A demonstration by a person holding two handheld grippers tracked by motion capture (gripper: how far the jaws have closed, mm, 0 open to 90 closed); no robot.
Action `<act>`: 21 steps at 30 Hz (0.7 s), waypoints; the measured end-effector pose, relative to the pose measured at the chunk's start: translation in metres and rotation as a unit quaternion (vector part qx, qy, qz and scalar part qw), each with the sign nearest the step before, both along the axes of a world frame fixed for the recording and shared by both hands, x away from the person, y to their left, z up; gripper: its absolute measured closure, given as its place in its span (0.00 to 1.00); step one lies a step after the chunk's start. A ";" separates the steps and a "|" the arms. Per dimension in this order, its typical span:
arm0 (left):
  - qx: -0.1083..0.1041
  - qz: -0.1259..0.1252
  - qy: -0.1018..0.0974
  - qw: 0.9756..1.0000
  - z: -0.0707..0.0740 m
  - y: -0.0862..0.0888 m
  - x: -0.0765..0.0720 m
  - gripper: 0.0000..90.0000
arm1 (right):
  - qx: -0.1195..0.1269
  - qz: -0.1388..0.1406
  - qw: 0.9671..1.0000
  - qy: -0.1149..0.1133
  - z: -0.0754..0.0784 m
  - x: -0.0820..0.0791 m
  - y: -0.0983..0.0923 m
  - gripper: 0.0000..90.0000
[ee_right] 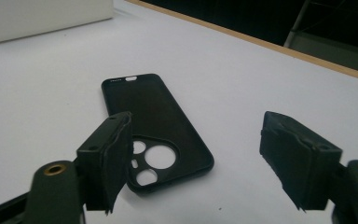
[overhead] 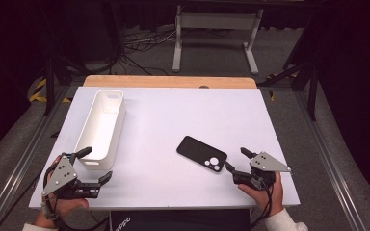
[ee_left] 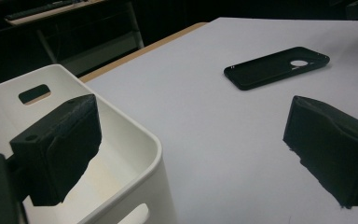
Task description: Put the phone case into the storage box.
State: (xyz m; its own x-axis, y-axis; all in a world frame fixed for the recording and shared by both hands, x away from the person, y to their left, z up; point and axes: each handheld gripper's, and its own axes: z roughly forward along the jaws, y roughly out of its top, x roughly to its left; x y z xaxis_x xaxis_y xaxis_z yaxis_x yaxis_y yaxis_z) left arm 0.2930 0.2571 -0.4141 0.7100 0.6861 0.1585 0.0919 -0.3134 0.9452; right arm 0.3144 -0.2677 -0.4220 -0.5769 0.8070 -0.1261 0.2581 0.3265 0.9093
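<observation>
High view puts the black phone case [overhead: 202, 153] flat on the white table [overhead: 173, 120], toward your right side, its camera-cutout end nearest your right gripper [overhead: 237, 161]. That gripper sits just beside the case with its jaws spread wide and nothing between them; in the right gripper view the case [ee_right: 154, 127] lies inside-up just ahead of the jaws, its cutouts beside one of the jaws, no pad touching it.

The white bin [overhead: 102, 127] stands along the left part of the table, well apart from the case, and looks empty inside; the left gripper view shows its bare floor and a handle slot in its far end wall [ee_left: 34, 93]. Your left gripper [overhead: 96, 166] rests at the bin's near end, jaws wide apart and holding nothing, one jaw over the bin's rim. The table surface between bin and case is bare.
</observation>
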 end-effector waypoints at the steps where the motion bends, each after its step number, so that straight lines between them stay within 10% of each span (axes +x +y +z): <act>1: -0.001 0.000 0.000 1.000 0.000 0.000 0.000 0.05 | -0.003 -0.002 1.000 0.003 -0.001 0.001 -0.001 0.31; 21: 0.014 -0.018 0.003 1.000 -0.001 -0.004 0.000 0.07 | -0.009 -0.028 0.994 0.108 -0.006 0.024 0.000 0.49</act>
